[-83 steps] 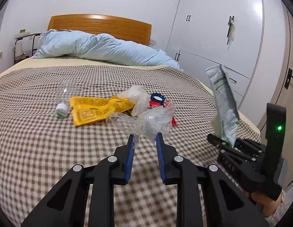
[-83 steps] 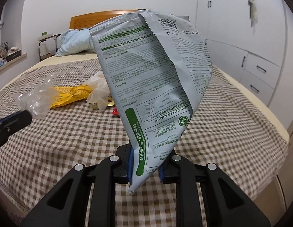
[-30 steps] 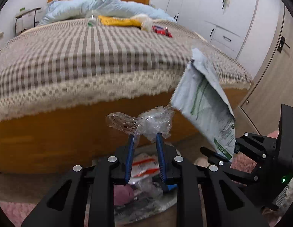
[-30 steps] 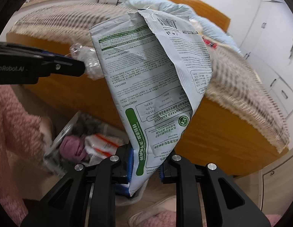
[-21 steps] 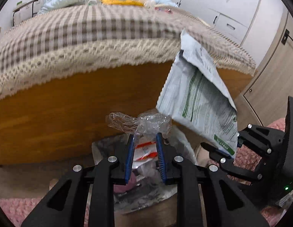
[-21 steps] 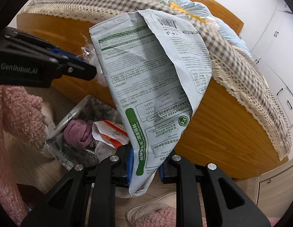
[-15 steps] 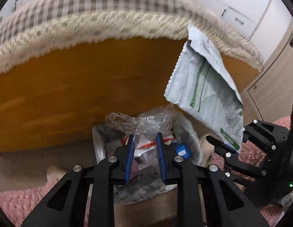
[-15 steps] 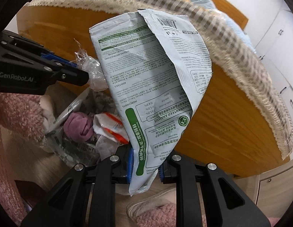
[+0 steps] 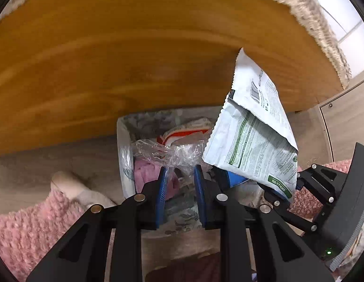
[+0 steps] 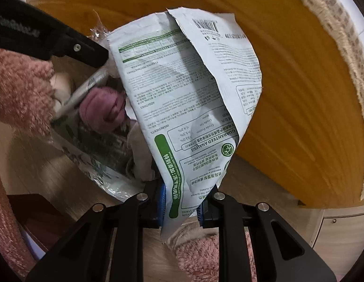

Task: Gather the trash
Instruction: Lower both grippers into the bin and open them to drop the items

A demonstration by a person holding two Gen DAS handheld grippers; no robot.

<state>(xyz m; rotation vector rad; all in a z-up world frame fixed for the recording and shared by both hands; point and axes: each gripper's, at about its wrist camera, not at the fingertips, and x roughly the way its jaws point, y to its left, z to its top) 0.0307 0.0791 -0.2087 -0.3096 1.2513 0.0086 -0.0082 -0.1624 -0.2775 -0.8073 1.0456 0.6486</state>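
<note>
My left gripper point(image 9: 179, 174) points down over a lined trash bin point(image 9: 124, 155) on the floor by the bed. Its jaws stand apart, with crumpled clear plastic wrap point(image 9: 172, 151) resting on the fingertips. My right gripper point(image 10: 184, 199) has its jaws widened around the bottom of a grey-white and green food pouch point(image 10: 189, 94), which leans over the bin's right side. The pouch also shows in the left wrist view point(image 9: 252, 141), held by the right gripper point(image 9: 285, 188). The bin point(image 10: 92, 162) holds a pink cloth point(image 10: 102, 108) and wrappers.
The orange wooden bed frame point(image 9: 134, 58) stands right behind the bin, with the fringed bedspread edge point(image 10: 346, 47) above. Pink fuzzy slippers or sleeves point(image 9: 29, 225) are at the left and lower right. The floor is light wood point(image 10: 252, 183).
Both grippers have dropped from the bed's level down to just over the bin. Both pairs of jaws have widened since half a second ago, and the wrap and the pouch sit loose.
</note>
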